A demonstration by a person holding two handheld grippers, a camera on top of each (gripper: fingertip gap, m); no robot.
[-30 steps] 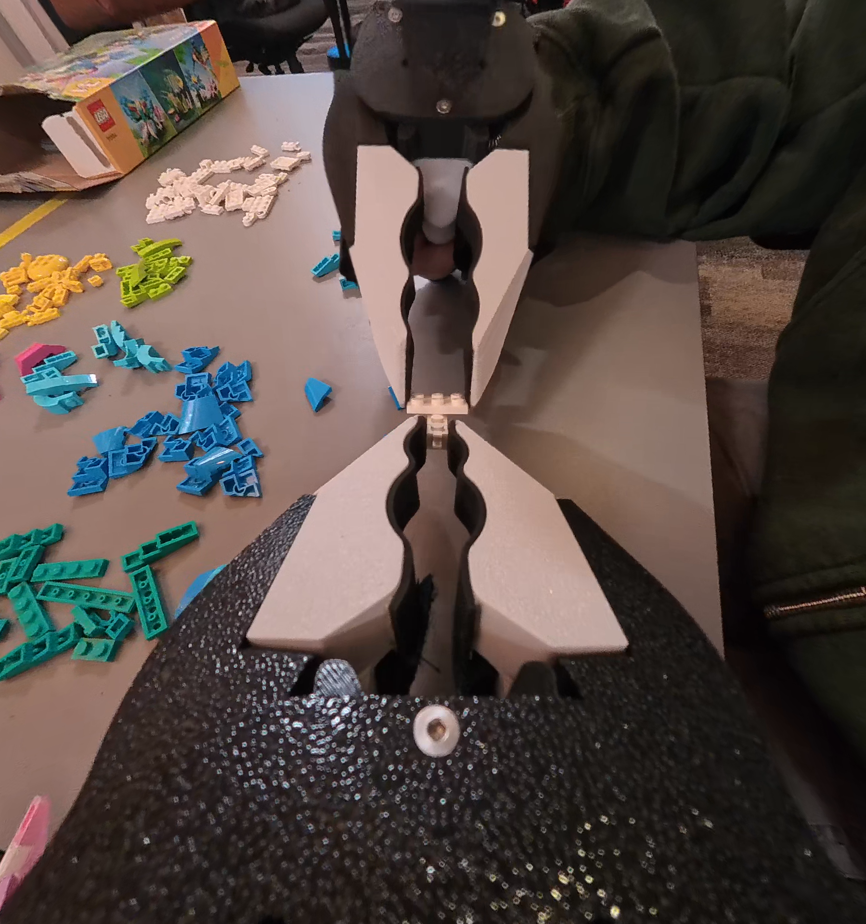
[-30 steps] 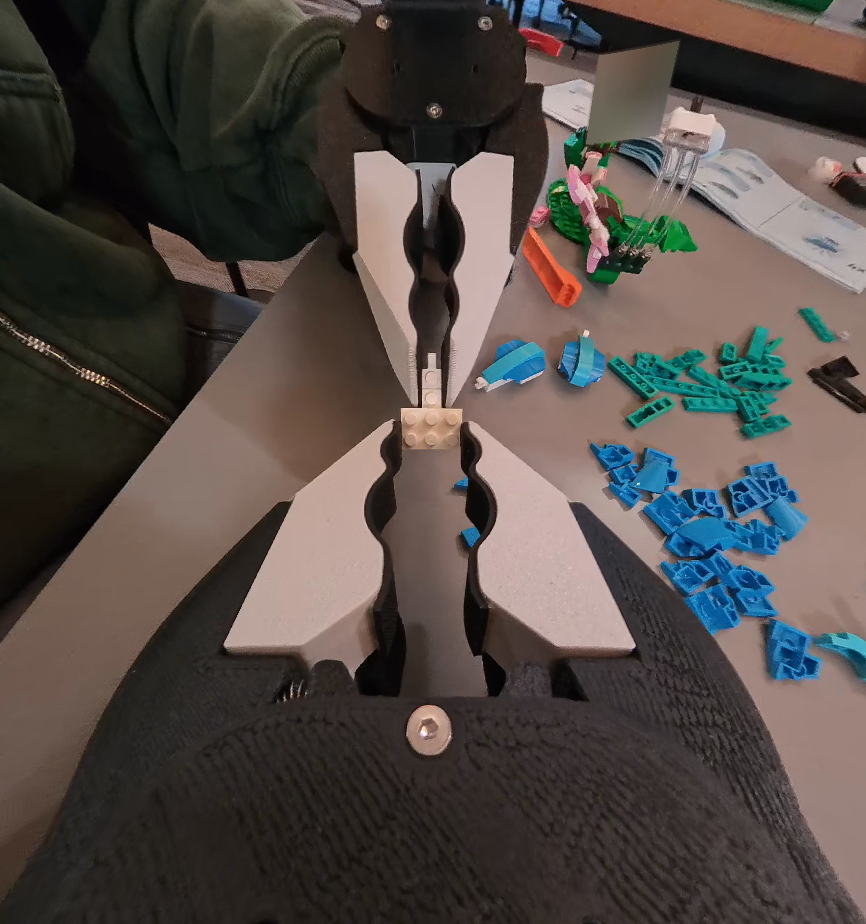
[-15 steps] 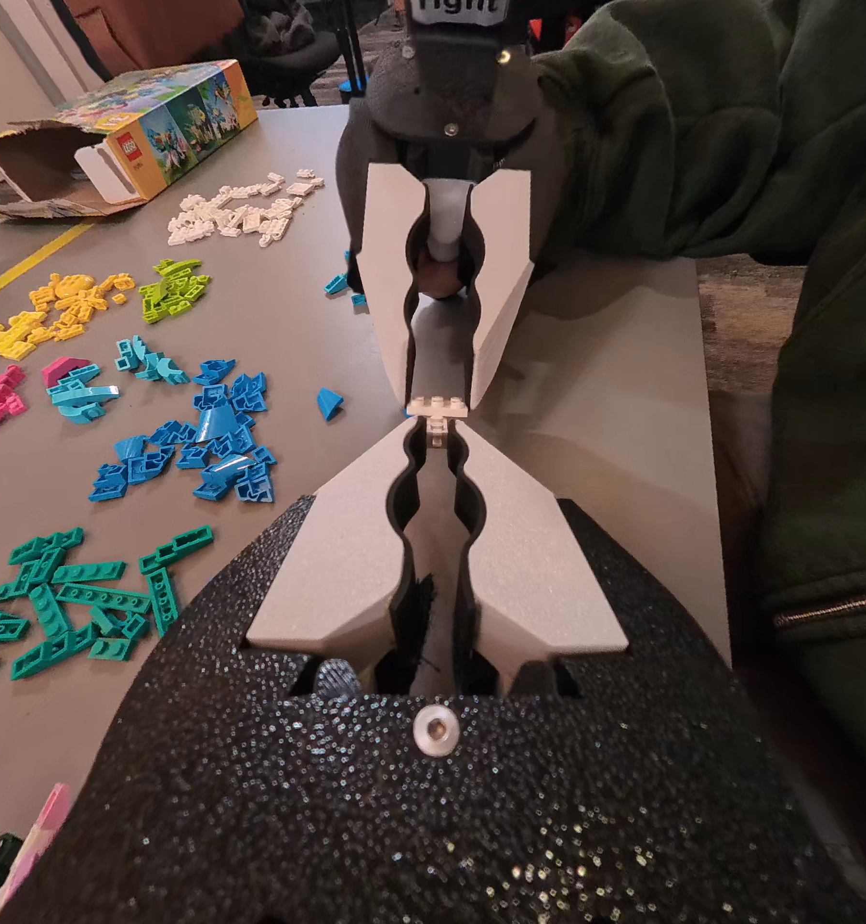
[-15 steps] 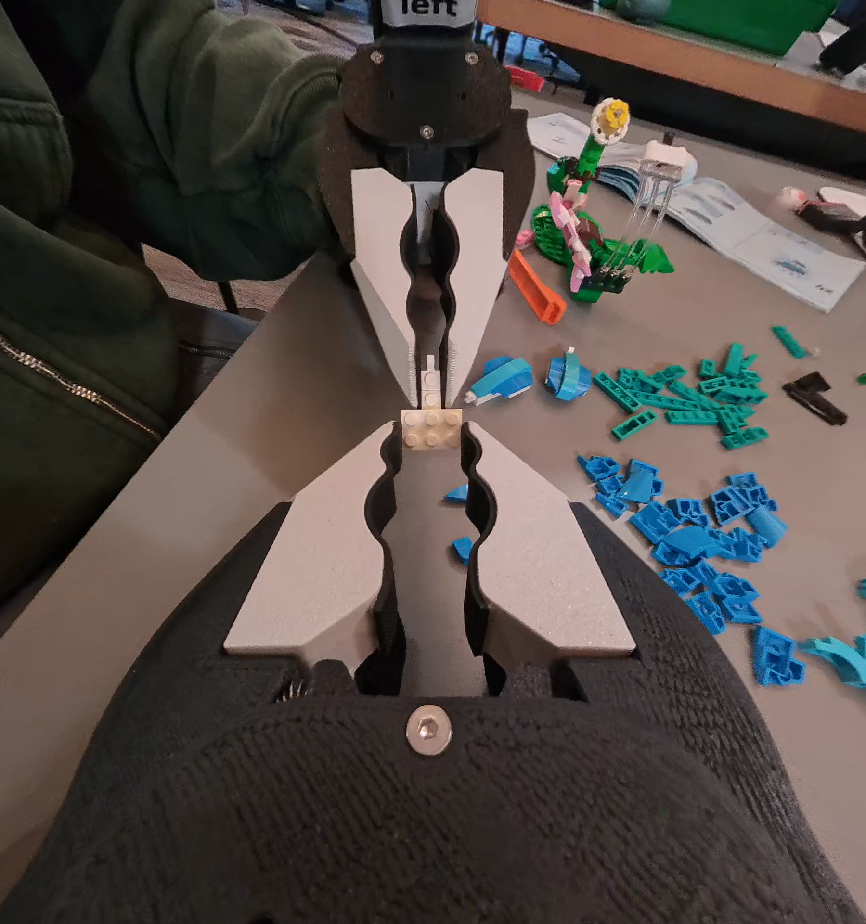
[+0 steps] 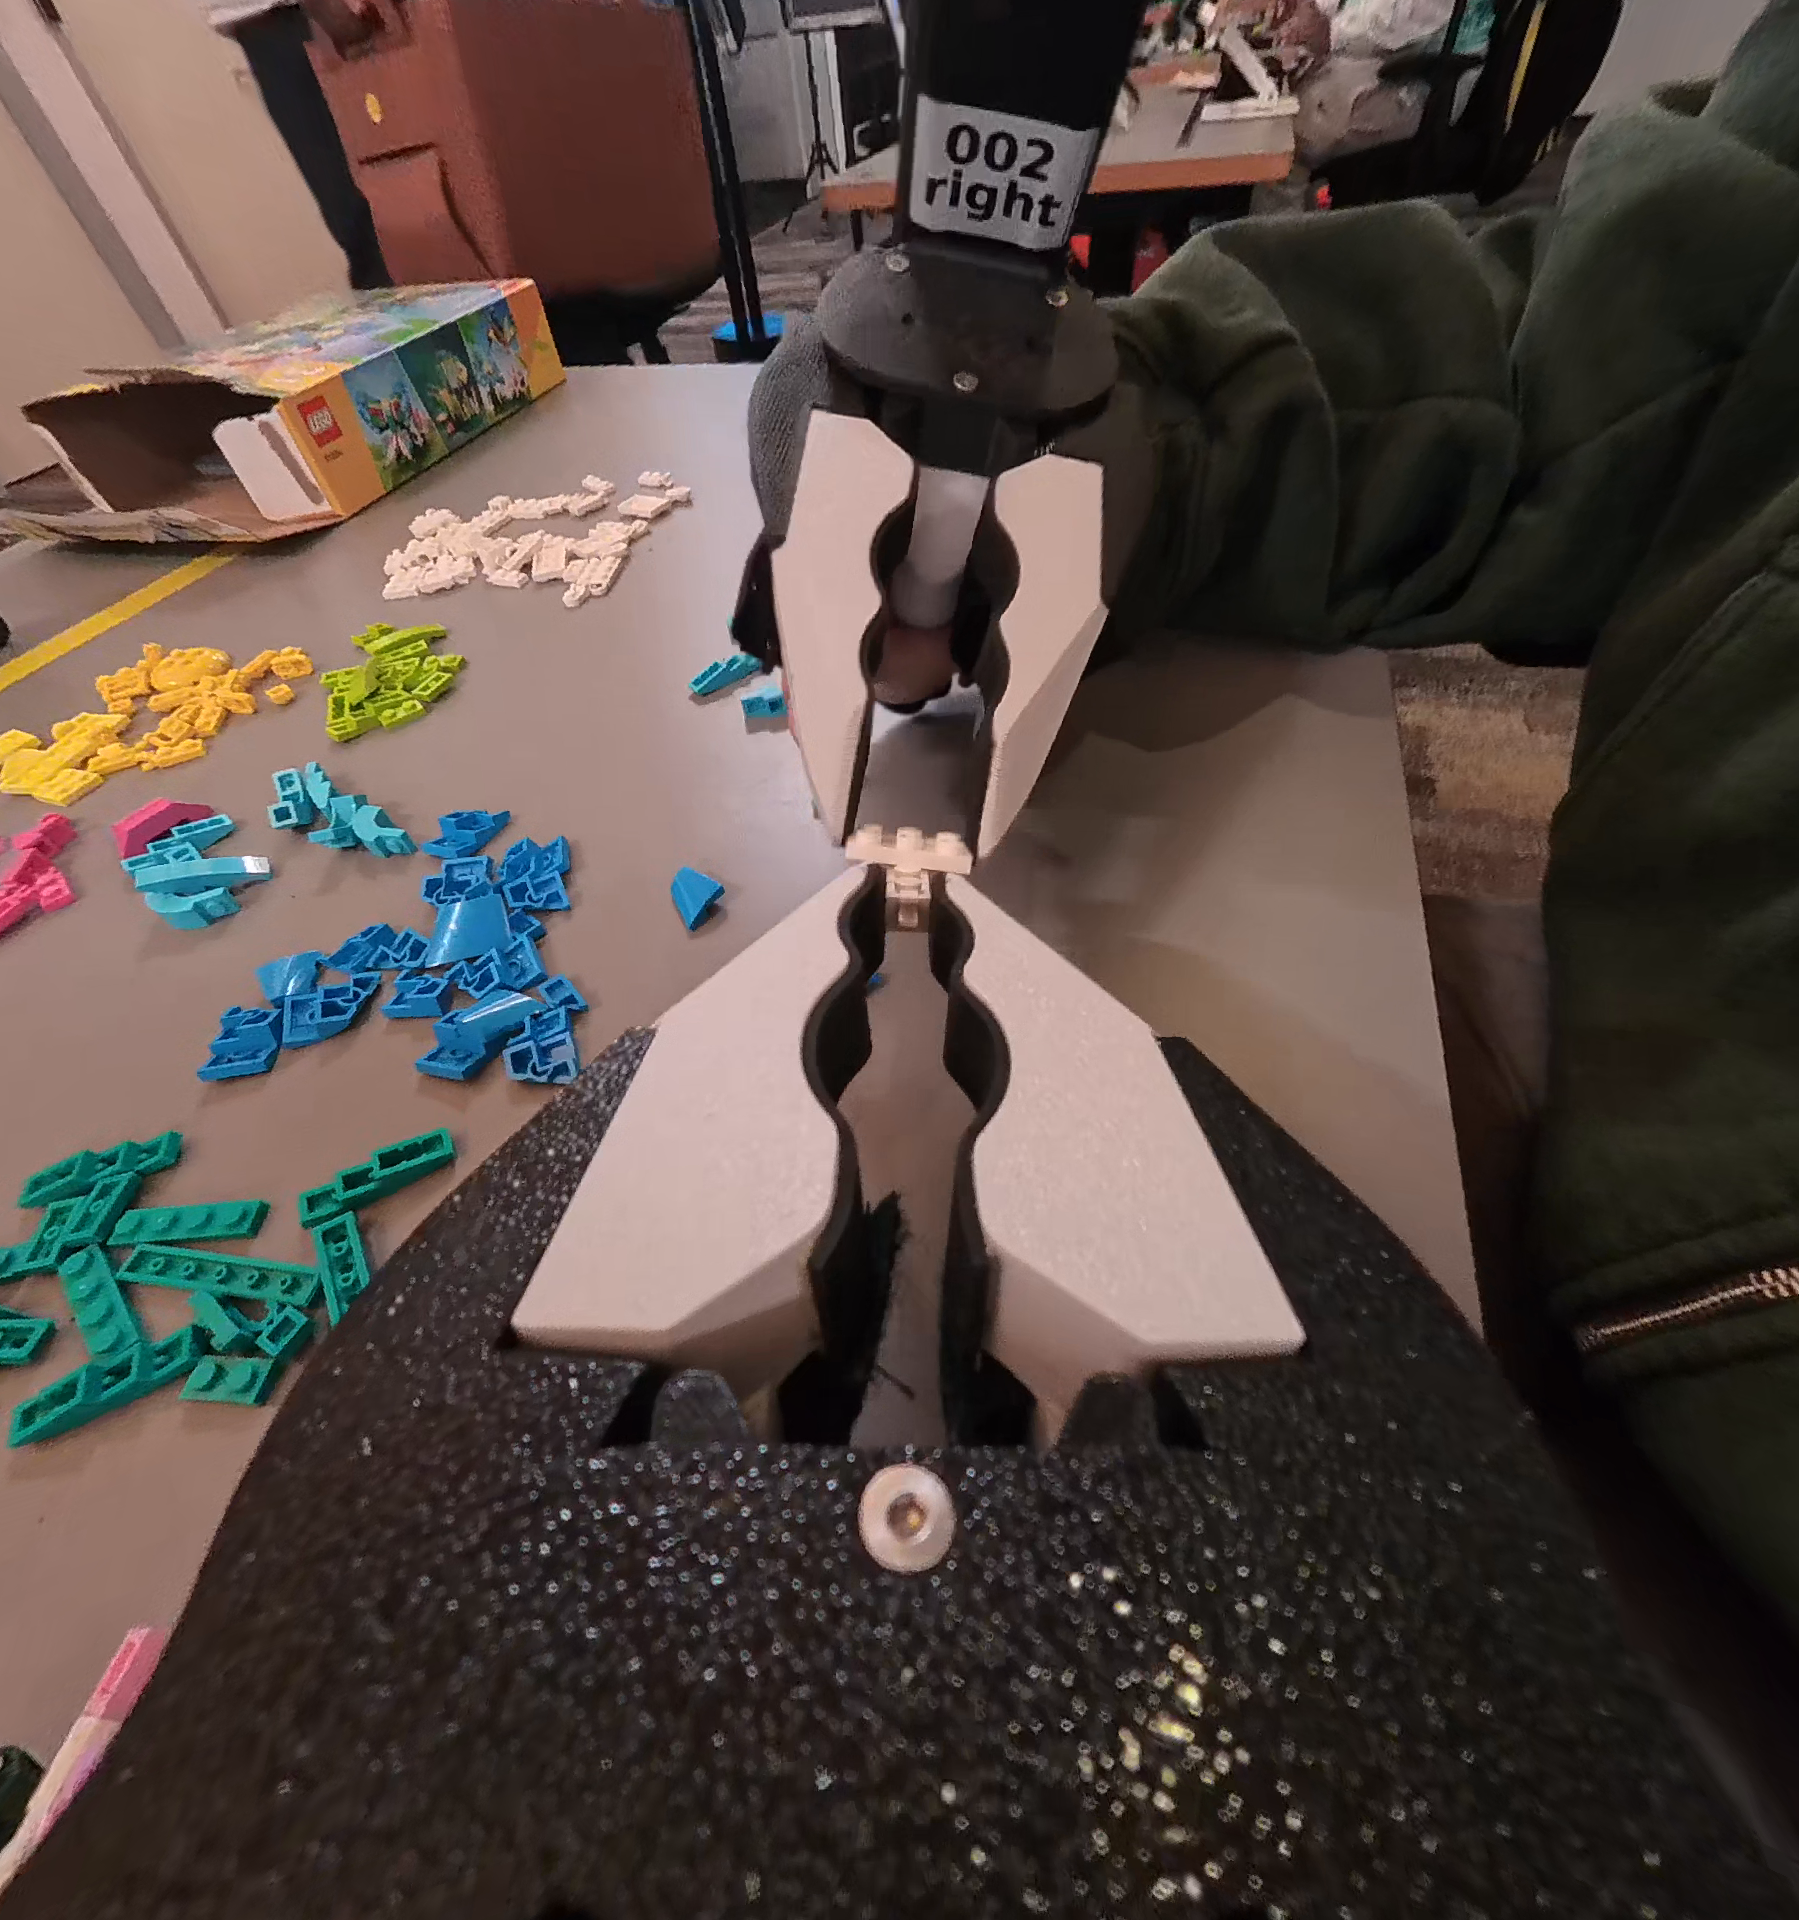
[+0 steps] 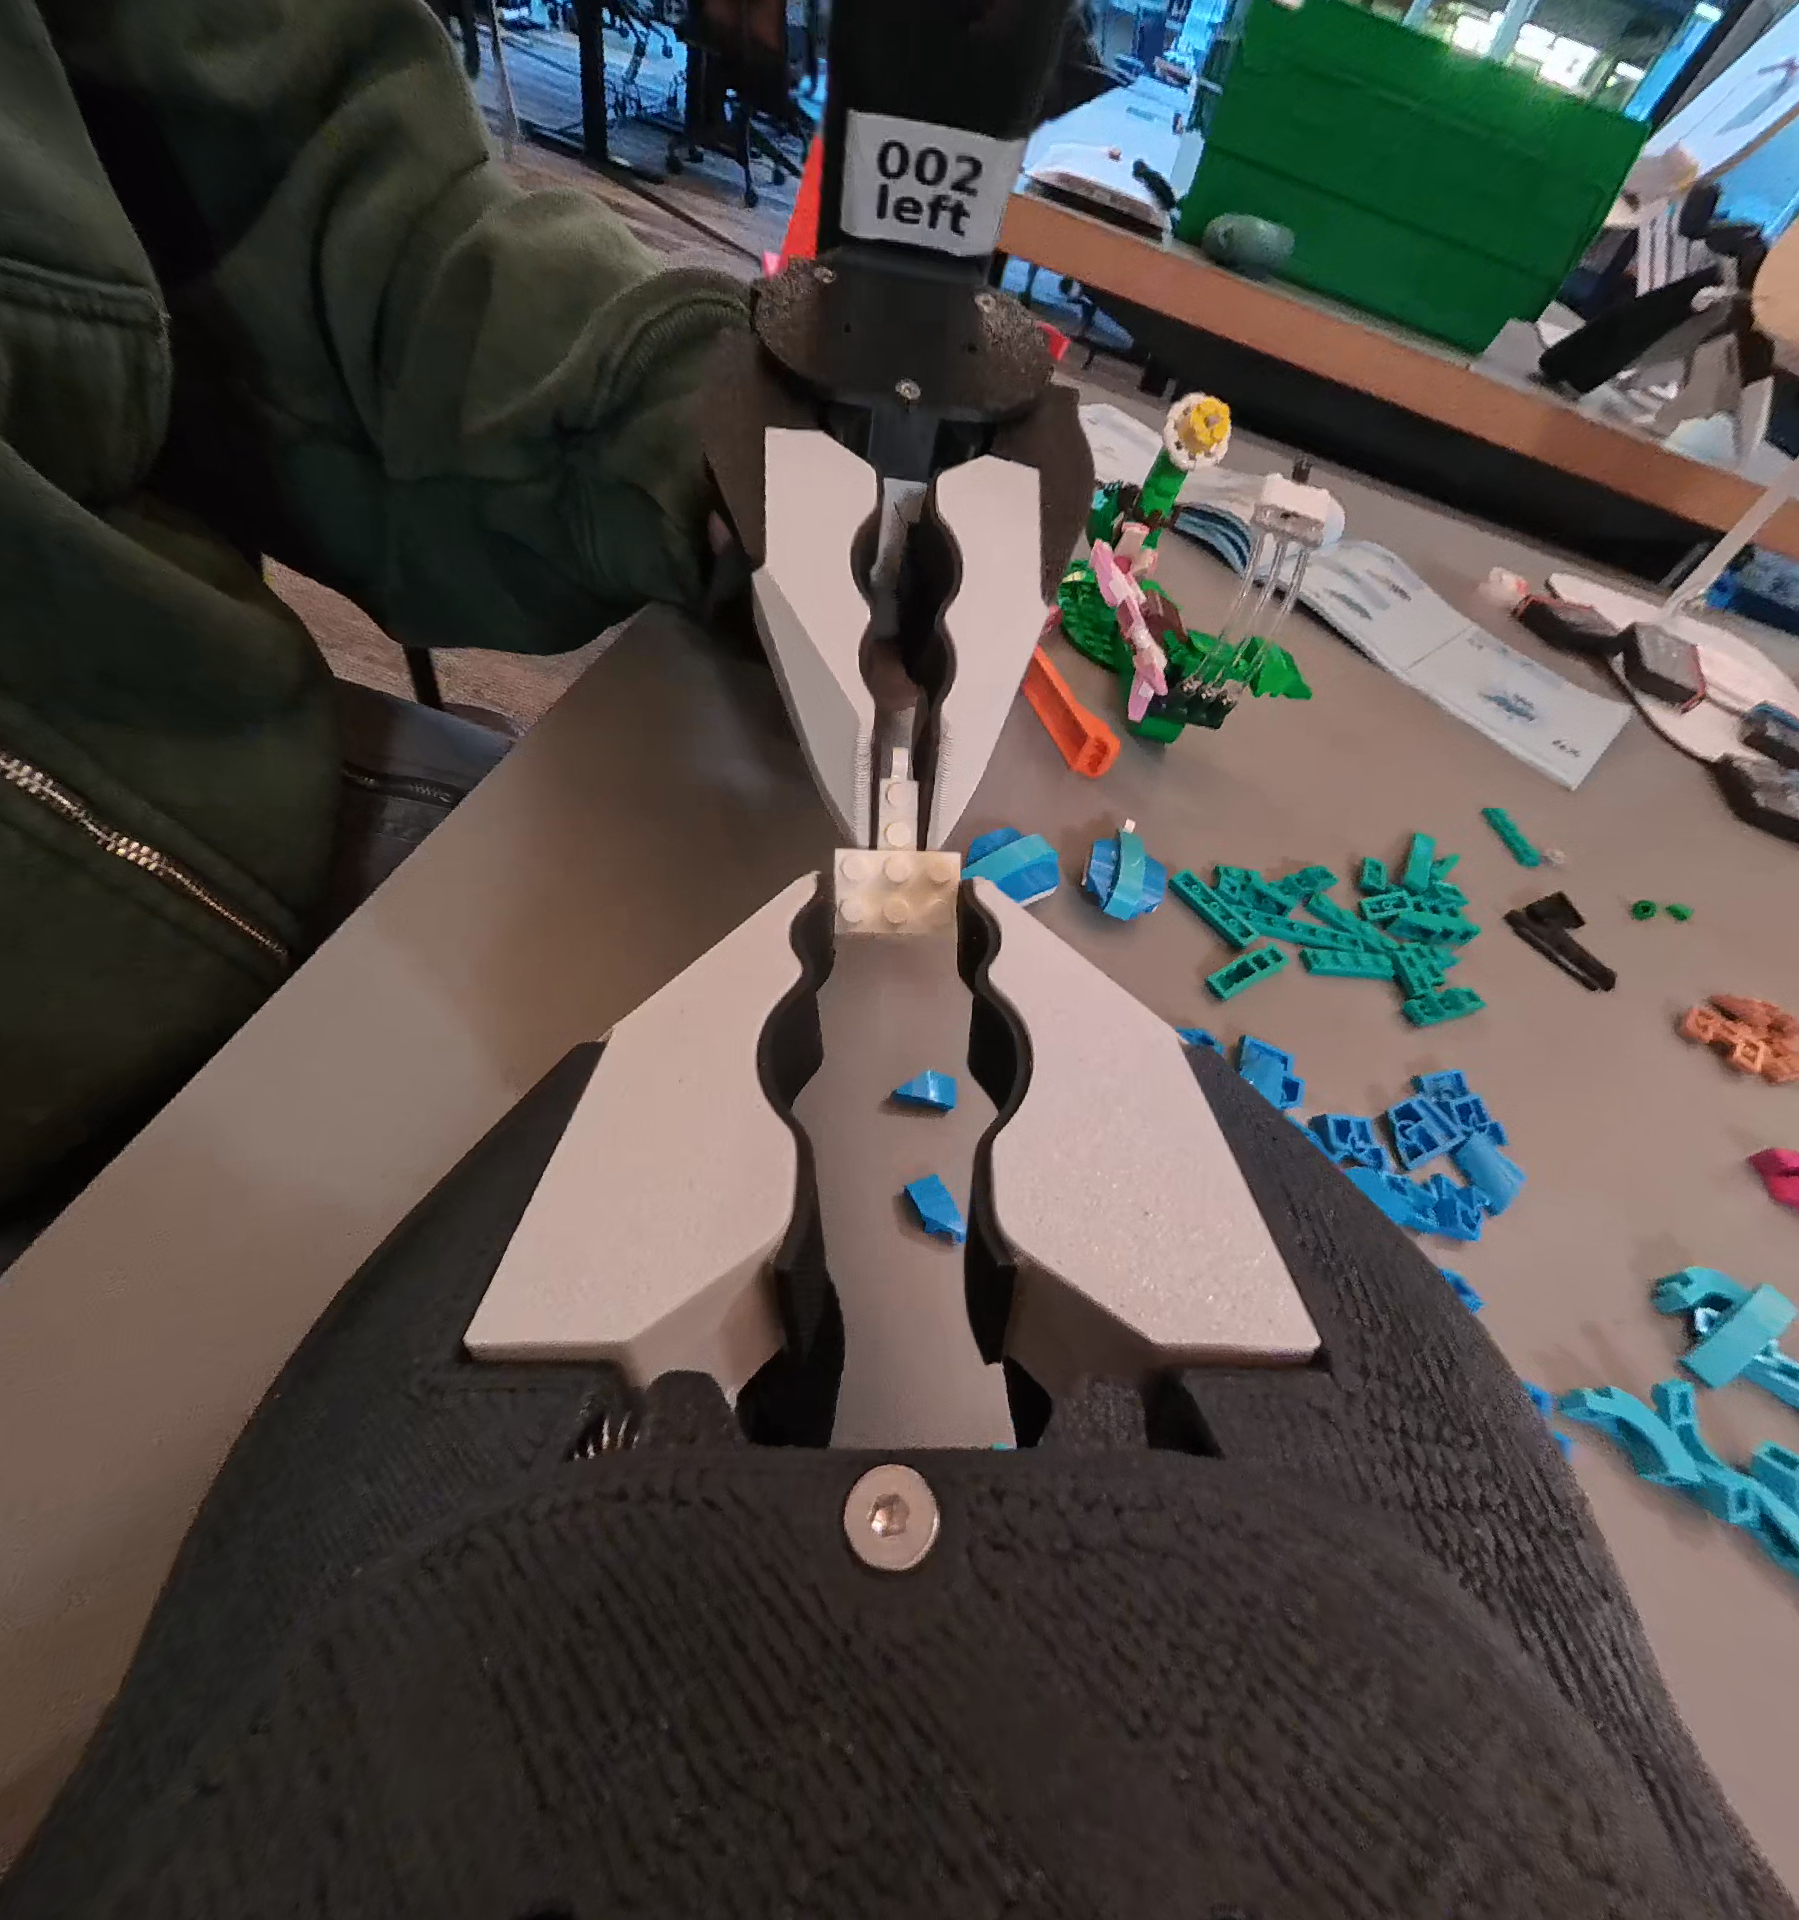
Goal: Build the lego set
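My left gripper [image 5: 907,896] is shut on a narrow white lego piece [image 5: 907,902], held at its tips. My right gripper [image 6: 897,906] is shut on a small white plate [image 6: 897,896] with studs up. The grippers face each other tip to tip above the near edge of the grey table [image 5: 1186,935]. The narrow piece [image 6: 897,802] touches the far edge of the plate. The plate also shows in the left wrist view [image 5: 910,847], between the right gripper's fingers [image 5: 833,665]. The left gripper also shows in the right wrist view [image 6: 897,831].
Sorted piles lie on the table: white [image 5: 531,540], yellow [image 5: 136,707], lime [image 5: 386,681], blue [image 5: 417,987], green [image 5: 147,1278] and pink [image 5: 1,883]. There is an open lego box [image 5: 334,405], a built flower [image 6: 1165,613], an orange separator [image 6: 1071,717] and a booklet [image 6: 1446,644]. A person's green sleeve [image 5: 1394,436] is close. Only a small space, under 4 cm, lies between the two pairs of fingers. Both grippers' tips are roughly 15 cm from the orange separator [image 6: 1071,717].
Both grippers have risen and tilted up together, so more of the room shows behind them. The two white pieces stay held and touching.
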